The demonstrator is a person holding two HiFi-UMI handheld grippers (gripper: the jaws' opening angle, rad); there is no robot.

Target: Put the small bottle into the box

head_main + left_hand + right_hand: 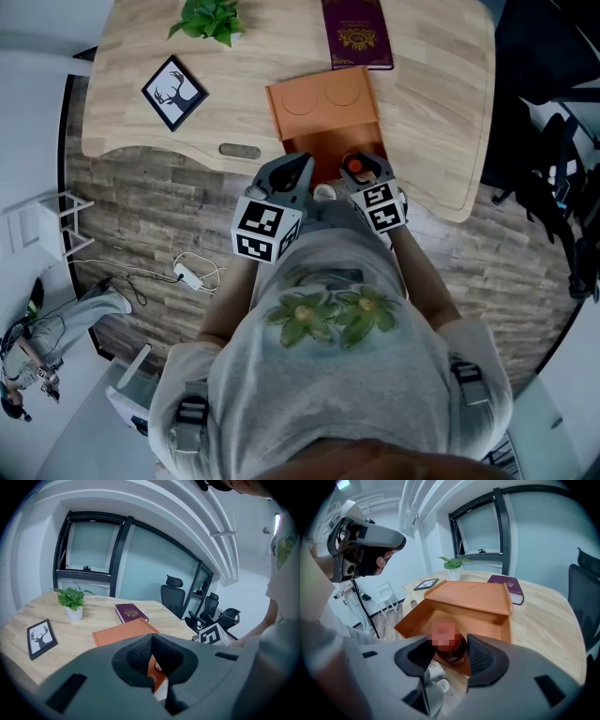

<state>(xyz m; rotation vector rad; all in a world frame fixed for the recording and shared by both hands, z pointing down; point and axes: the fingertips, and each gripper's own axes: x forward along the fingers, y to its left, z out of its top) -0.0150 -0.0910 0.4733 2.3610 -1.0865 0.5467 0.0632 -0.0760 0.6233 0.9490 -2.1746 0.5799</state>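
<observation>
The small dark bottle (pixel 451 649) with a reddish cap (pixel 353 166) sits between the jaws of my right gripper (pixel 449 652), which is shut on it. In the head view the right gripper (pixel 361 171) holds it over the near edge of the open orange box (pixel 330 150), whose lid (pixel 323 105) is folded back onto the table. The box's inner wall (pixel 487 620) lies just beyond the bottle. My left gripper (pixel 292 172) hovers beside the box's near left corner. Its jaws (pixel 152 657) stand closed with nothing between them, and a sliver of the box lid (pixel 124 632) shows past them.
On the wooden table (pixel 441 112) stand a potted plant (pixel 211 17), a framed deer picture (pixel 174 92) and a maroon book (pixel 356 33). The box overhangs the table's near edge. A cable and power strip (pixel 187 275) lie on the floor. Office chairs (pixel 173 597) stand beyond the table.
</observation>
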